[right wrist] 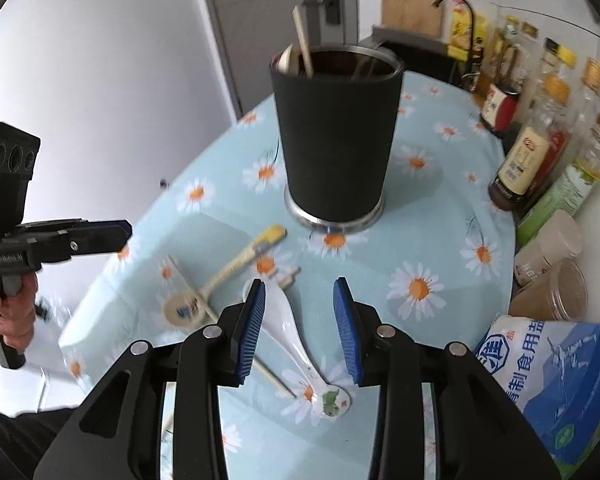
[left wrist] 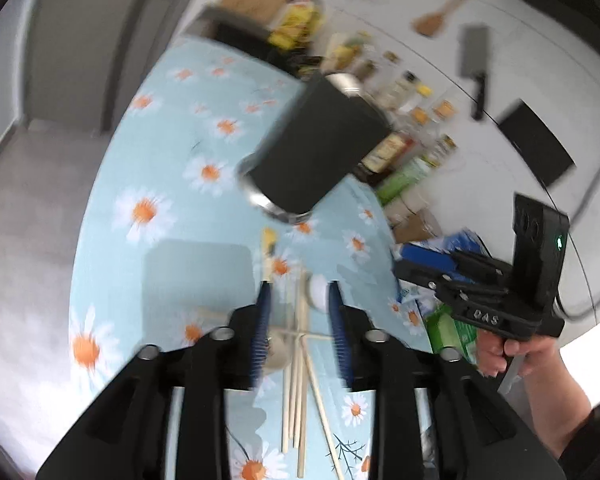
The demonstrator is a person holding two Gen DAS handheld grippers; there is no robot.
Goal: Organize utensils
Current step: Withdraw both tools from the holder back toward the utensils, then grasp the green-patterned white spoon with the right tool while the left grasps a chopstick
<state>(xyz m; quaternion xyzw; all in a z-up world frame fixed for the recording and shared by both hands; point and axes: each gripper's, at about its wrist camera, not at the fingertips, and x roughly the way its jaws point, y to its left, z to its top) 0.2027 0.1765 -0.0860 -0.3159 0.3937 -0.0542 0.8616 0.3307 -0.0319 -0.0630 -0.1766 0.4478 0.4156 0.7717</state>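
Fingers of the right gripper [right wrist: 300, 328], blue-padded, spread apart and grasping nothing; between them on the bench [right wrist: 440, 216], a white ceramic spoon [right wrist: 296, 344] with a painted bowl end nearest the camera, handle pointing away. Beside it to the left: a thin chopstick [right wrist: 274, 378] partly under the finger, and a pale flat-handled spoon [right wrist: 220, 280] with a yellow tip, lying diagonally. Bench cover: light blue cloth printed with white and orange daisies.

Fingers of the left gripper [left wrist: 298, 328], likewise released, poised above a loose bundle of wooden chopsticks [left wrist: 296, 392] lying crossed on the cloth; picture motion-blurred.

Mid-distance: black utensil holder [right wrist: 336, 136], cylindrical, steel rim and base, upright on the bench, already containing one chopstick and a pale utensil, contents seen only from the right wrist.

Far right edge: sauce bottles [right wrist: 528, 160], jars, and a blue salt bag [right wrist: 556, 384].

Left-wrist view alone shows the wall beyond with a hanging cleaver [left wrist: 475, 68] and wooden spatula [left wrist: 440, 16].
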